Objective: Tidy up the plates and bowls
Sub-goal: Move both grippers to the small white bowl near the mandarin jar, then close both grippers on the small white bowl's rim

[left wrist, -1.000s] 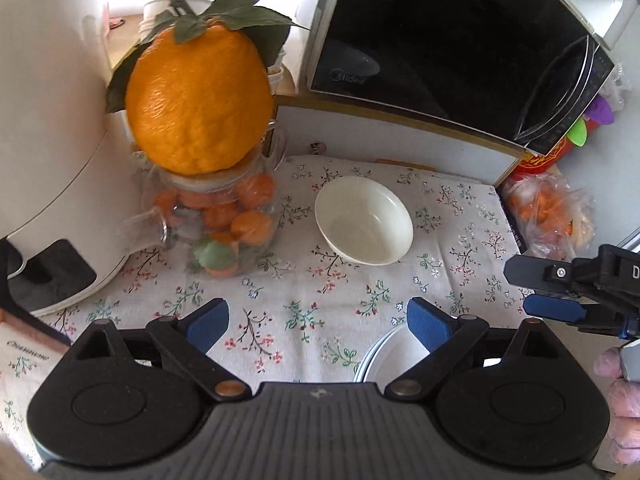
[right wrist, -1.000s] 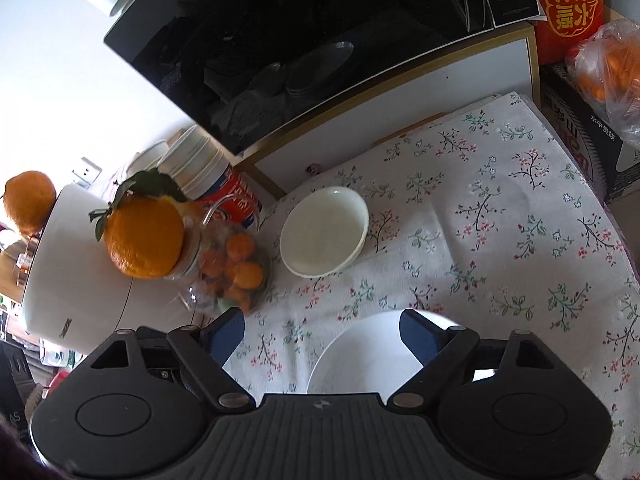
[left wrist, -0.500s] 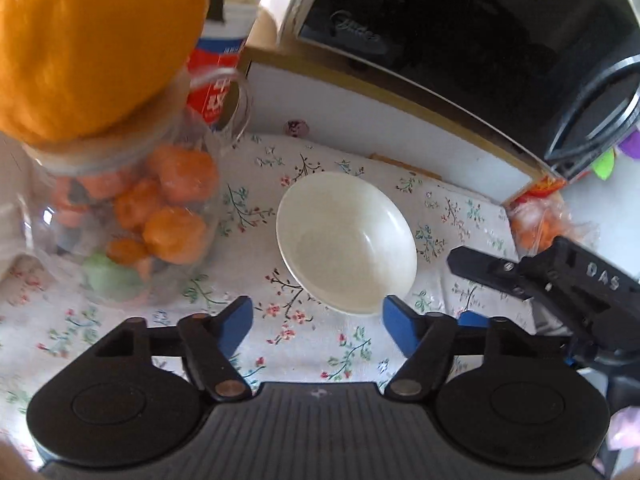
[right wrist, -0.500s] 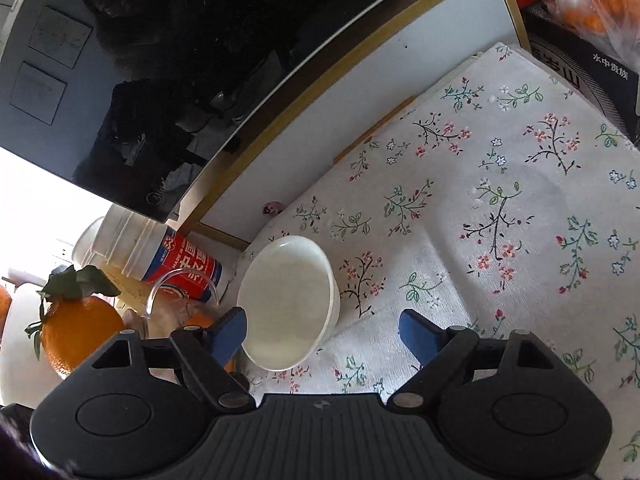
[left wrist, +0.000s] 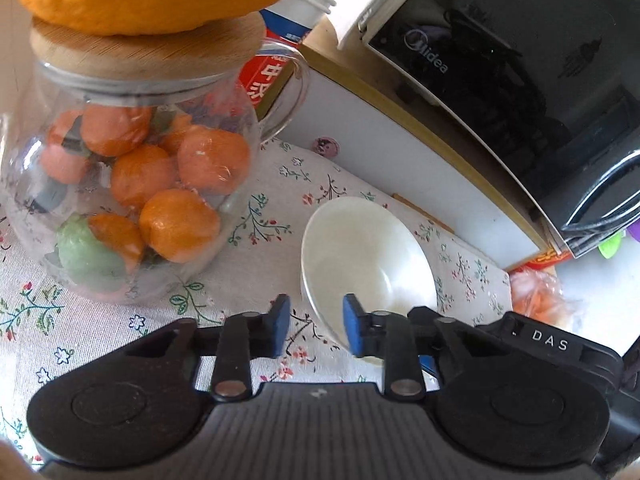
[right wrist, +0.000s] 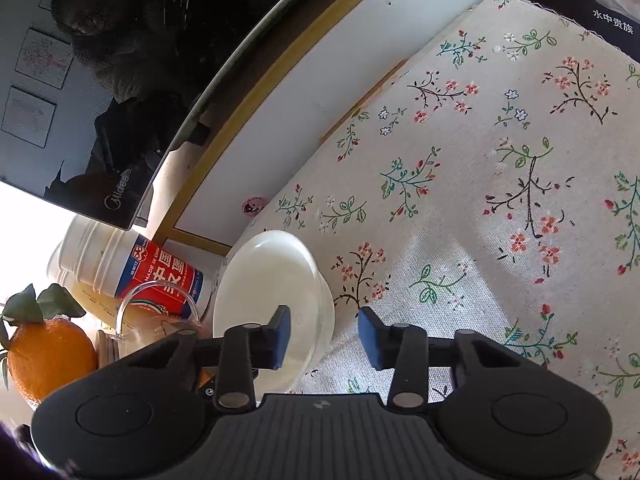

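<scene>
**Both grippers down at the bowl's rim**

Since a second ago both grippers have dropped close to the 1 white bowl (left wrist: 368, 256). Left gripper (left wrist: 316, 324): jaws closing, narrow, straddling the bowl's near-left rim, pads not yet pressing. Right gripper (right wrist: 324, 338): jaws closing, its left finger (right wrist: 280, 336) over the bowl, the right rim between them. Close on the left stands 1 glass jar (left wrist: 128, 184); the microwave (left wrist: 500, 80) hems the far side. Floral cloth (right wrist: 500, 200) lies open to the right.
</scene>
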A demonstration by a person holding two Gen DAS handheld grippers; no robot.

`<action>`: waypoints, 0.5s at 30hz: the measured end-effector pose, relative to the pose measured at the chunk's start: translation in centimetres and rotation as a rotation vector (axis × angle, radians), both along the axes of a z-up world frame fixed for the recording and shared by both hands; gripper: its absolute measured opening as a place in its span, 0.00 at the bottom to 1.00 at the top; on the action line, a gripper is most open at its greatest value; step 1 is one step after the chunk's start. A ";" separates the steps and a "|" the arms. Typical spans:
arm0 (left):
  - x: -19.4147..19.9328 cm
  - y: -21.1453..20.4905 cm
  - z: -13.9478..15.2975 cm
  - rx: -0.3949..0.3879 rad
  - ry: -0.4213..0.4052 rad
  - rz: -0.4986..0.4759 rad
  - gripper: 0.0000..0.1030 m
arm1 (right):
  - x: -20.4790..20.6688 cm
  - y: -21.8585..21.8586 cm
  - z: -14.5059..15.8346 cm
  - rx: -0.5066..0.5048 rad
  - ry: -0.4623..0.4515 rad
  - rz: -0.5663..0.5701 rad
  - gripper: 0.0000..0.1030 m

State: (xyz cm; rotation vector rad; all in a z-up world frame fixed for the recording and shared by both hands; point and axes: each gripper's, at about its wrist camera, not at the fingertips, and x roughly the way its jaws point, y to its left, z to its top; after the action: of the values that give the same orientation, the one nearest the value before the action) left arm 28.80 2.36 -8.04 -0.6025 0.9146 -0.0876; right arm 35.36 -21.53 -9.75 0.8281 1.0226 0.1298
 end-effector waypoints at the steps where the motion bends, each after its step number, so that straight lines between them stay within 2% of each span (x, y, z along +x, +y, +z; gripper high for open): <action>1: -0.1 0.0 0.0 -0.002 -0.007 0.005 0.15 | 0.0 0.0 0.0 -0.002 -0.004 -0.003 0.28; 7: 0.0 -0.2 -0.5 -0.012 -0.027 0.022 0.08 | -0.1 -0.2 -0.1 0.008 -0.013 -0.007 0.09; 10: -0.1 0.1 -0.2 -0.017 -0.027 0.020 0.07 | -0.1 -0.2 -0.2 0.003 -0.011 -0.009 0.05; 15: -0.6 0.1 0.4 -0.010 -0.029 0.018 0.07 | -0.2 -0.1 0.3 -0.009 -0.017 -0.008 0.05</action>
State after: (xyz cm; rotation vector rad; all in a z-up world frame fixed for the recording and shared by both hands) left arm 28.17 2.46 -7.61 -0.6177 0.8805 -0.0845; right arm 35.12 -21.66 -9.47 0.8219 1.0035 0.1252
